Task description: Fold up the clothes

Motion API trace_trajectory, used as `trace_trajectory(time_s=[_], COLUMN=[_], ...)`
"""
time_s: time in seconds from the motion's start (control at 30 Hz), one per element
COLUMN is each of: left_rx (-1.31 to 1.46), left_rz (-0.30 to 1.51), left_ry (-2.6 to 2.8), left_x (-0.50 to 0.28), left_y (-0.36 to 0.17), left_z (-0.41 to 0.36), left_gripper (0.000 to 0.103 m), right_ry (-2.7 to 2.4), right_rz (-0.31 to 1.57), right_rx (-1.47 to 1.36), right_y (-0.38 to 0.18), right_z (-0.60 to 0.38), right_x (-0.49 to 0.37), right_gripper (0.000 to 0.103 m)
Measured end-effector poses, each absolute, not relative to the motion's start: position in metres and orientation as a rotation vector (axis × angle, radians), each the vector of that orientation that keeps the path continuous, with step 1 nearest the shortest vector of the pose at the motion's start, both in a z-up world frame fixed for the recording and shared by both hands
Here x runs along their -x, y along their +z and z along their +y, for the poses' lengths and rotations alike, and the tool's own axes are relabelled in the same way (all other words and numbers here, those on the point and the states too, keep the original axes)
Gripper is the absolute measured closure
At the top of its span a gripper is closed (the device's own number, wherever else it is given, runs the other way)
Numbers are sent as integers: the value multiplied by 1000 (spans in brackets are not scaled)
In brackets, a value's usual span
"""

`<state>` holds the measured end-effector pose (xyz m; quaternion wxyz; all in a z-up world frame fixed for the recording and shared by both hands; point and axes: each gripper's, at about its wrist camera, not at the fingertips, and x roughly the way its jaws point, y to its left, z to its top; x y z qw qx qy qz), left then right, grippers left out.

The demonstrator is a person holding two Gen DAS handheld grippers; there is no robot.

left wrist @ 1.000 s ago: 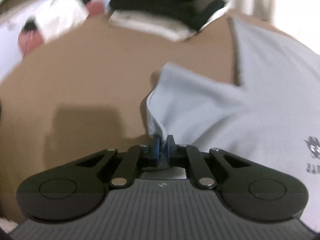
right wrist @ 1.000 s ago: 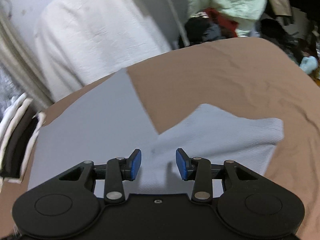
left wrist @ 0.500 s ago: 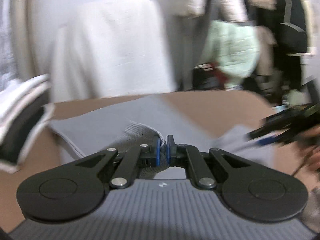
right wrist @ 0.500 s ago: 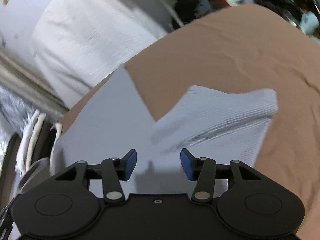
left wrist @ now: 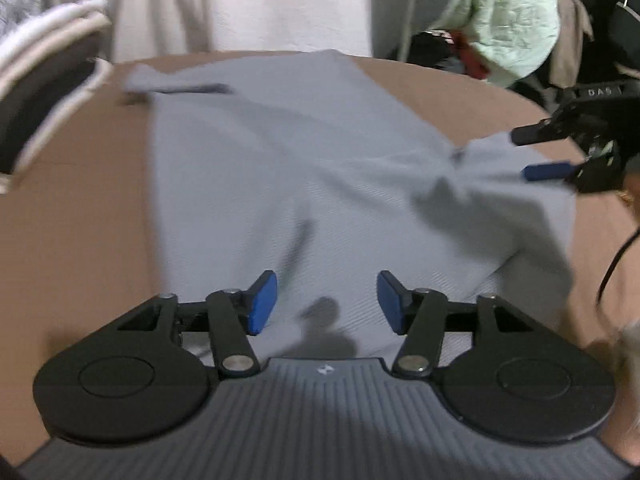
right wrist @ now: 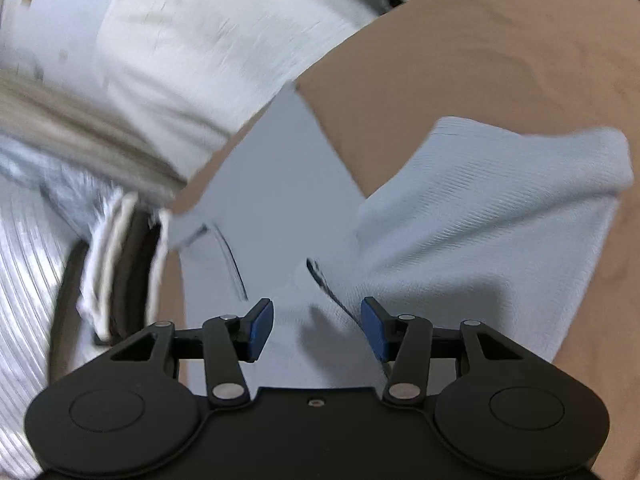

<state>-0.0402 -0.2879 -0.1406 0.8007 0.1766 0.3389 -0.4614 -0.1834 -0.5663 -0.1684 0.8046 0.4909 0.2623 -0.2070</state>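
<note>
Brown surface (left wrist: 80, 240) under a pale grey shirt (left wrist: 320, 168), rumpled, sleeve folded toward right of frame. Spread mid-frame, just beyond left hand-held gripper (left wrist: 327, 301) and right hand-held gripper (right wrist: 317, 329), both gaping, empty.

A: We see a pale grey-blue shirt (left wrist: 304, 160) with a fine ribbed weave, lying on a plain tan-brown sheet (left wrist: 76, 216).

B: We agree. In the right wrist view the shirt (right wrist: 480, 216) shows thin dark lines near its middle, and the sheet (right wrist: 480, 60) is the same brown.

A: Both grippers are black with bright blue pads (left wrist: 262, 302); we note blue pads (right wrist: 260, 330) on the right one too.

B: At the left we see a stack (left wrist: 48, 80) banded white, cream and black.

A: Behind, we make out a mint-green quilted jacket (left wrist: 508, 28), something red under it, and a white cloth (right wrist: 192, 64).
</note>
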Motion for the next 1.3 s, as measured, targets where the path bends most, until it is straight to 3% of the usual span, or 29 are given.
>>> trace_trajectory(time_s=[0.3, 0.37, 0.43, 0.6, 0.73, 0.8, 0.83, 0.87, 0.93, 1.1, 1.2, 1.27, 1.3], left_rx=[-517, -548, -600, -694, -638, -610, -601, -592, -565, -549, -525, -533, -544], left_rz=[656, 624, 583, 540, 575, 585, 592, 601, 615, 603, 603, 586, 573], left_ry=[-921, -920, -891, -853, -893, -918, -928, -939, -955, -1017, -1073, -1093, -1097], left_x=[46, 53, 59, 66, 63, 61, 60, 59, 58, 64, 71, 77, 80], left_y=[-157, -159, -165, -179, -181, -180, -180, -180, -180, -175, -170, -169, -170], left_z=[-258, -246, -246, -244, -235, -233, -232, -232, -230, -226, -227, -230, -232], left_gripper=[31, 21, 19, 19, 21, 41, 53, 64, 70, 73, 68, 42, 36], right_ry=[-398, -416, -443, -428, -427, -431, -437, -445, -481, -543, -598, -653, -680], right_rz=[690, 726, 761, 858, 818, 799, 793, 789, 800, 623, 521, 499, 497], right_rx=[-1076, -1074, -1097, -1200, -1254, -1188, -1125, -1057, -857, -687, -637, -595, -581], right_y=[-180, -182, -187, -216, -232, -232, -230, -227, -213, -172, -150, -143, -142], right_z=[-546, -536, -526, -511, -518, -515, -511, -507, -493, -480, -478, -479, -480], right_x=[170, 173, 177, 172, 159, 148, 142, 136, 128, 142, 162, 172, 174], right_gripper=[48, 46, 42, 38, 38, 38, 41, 61, 96, 98, 99, 99, 99])
